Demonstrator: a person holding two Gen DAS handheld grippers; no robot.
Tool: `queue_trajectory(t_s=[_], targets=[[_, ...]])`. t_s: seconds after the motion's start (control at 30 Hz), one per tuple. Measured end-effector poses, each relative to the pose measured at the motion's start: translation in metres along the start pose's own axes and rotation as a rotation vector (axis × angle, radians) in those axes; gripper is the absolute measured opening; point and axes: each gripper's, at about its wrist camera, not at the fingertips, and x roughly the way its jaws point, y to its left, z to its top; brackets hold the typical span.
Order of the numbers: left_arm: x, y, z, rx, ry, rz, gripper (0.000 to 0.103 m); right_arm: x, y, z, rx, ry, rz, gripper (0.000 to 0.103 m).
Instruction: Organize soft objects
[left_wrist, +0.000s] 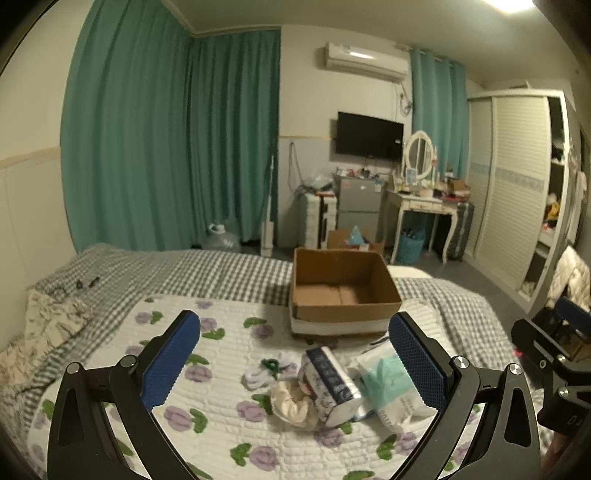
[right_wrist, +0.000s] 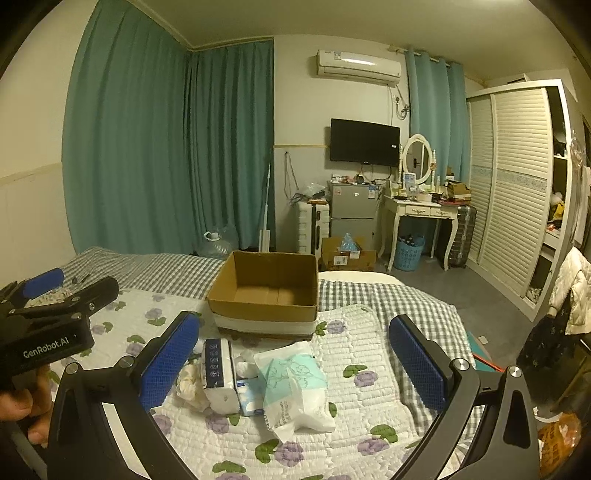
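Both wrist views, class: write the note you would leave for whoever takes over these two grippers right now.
Left gripper: open, empty, above the pile.
Right gripper: open, empty, also above the pile.
Cardboard box: on the bed beyond the pile, nothing visible inside.
On the flowered quilt, in front of the box: tissue pack, white-and-green bag, cream cloth, white bundle with green trim, and a small blue-and-white packet under the bag.
Done: nothing packed.
Left: probably move every item into the box.
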Motion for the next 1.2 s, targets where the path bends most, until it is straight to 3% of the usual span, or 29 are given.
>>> queue_trajectory(t_s=[0.6, 0.9, 1.2], targets=[[-0.028, -0.003, -0.001, 0.007, -0.051, -0.008, 0.103, -0.037, -0.011, 0.009, 0.037, -0.048, 0.033, 0.103], [0.0, 0.004, 0.001, -0.008, -0.028, -0.002, 0.103, -0.003, -0.011, 0.012, -0.017, -0.008, 0.053, 0.103], [0.057, 0.02, -0.008, 0.016, 0.04, 0.028, 0.103, 0.055, 0.0, 0.008, -0.083, 0.051, 0.061, 0.103]])
